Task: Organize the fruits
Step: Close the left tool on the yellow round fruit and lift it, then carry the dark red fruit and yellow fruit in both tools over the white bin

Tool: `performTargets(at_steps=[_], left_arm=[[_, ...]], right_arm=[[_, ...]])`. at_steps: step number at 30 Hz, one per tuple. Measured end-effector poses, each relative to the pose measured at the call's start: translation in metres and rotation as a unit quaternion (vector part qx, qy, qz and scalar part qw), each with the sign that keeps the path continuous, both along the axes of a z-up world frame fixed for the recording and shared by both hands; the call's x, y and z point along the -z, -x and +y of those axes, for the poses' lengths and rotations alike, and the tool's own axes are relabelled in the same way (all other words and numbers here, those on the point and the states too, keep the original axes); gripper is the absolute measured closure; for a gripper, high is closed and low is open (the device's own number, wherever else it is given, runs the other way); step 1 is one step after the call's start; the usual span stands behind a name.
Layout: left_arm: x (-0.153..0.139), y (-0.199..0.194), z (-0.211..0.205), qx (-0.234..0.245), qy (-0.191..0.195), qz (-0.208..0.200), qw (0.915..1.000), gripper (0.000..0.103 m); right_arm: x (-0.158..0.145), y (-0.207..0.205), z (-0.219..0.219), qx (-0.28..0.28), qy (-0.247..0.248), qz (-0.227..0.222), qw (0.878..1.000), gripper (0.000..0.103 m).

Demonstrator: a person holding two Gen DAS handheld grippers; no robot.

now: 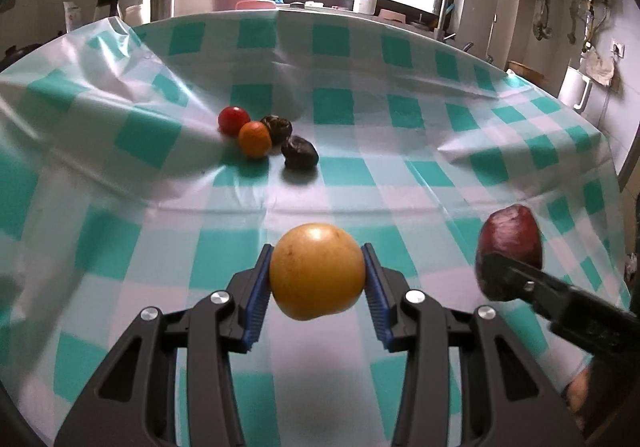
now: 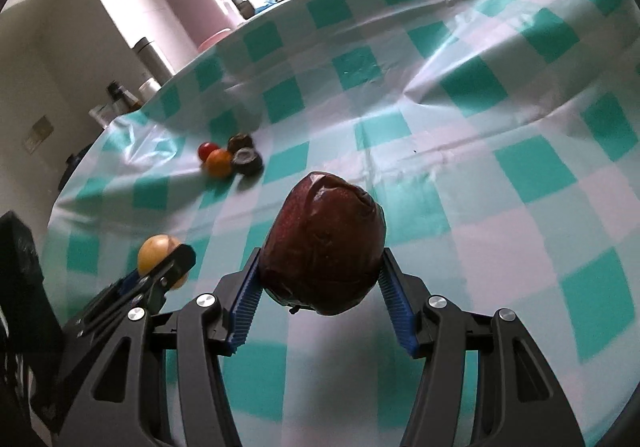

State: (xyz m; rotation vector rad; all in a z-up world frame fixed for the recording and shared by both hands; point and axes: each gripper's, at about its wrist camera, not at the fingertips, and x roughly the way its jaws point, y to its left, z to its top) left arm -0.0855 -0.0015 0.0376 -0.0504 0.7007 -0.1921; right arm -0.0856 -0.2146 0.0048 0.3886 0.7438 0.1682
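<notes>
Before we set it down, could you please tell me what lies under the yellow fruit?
Under the yellow fruit, held in the left tongs, only checked tablecloth and the fruit's shadow show. The patch directly behind the fruit is covered.

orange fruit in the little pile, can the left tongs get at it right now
Probably not yet. The cloth between the left tongs and the orange fruit is bare, so the way is free, but the tongs are already clamped on a yellow fruit, which would have to be set down first.
</notes>
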Motion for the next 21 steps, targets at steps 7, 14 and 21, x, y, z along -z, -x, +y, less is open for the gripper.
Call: performTargets(at_steps=[7, 14, 21], left_arm=[[-0.007, 0.033, -0.023, 0.032, -0.021, -0.008, 0.9992, 0.060], [-0.007, 0.061, -0.074, 0.090, -0.054, -0.011, 0.9944, 0.060], [-0.011, 0.089, -0.123, 0.144, -0.089, -0.024, 0.9852, 0.060]], right_arm=[[-0.014, 0.056, -0.033, 0.007, 0.017, -0.029, 0.999, 0.047], [-0.009, 0.106, -0.084, 0.041, 0.025, -0.038, 0.998, 0.047], [-0.001, 0.162, -0.146, 0.100, 0.014, -0.047, 0.994, 0.047]])
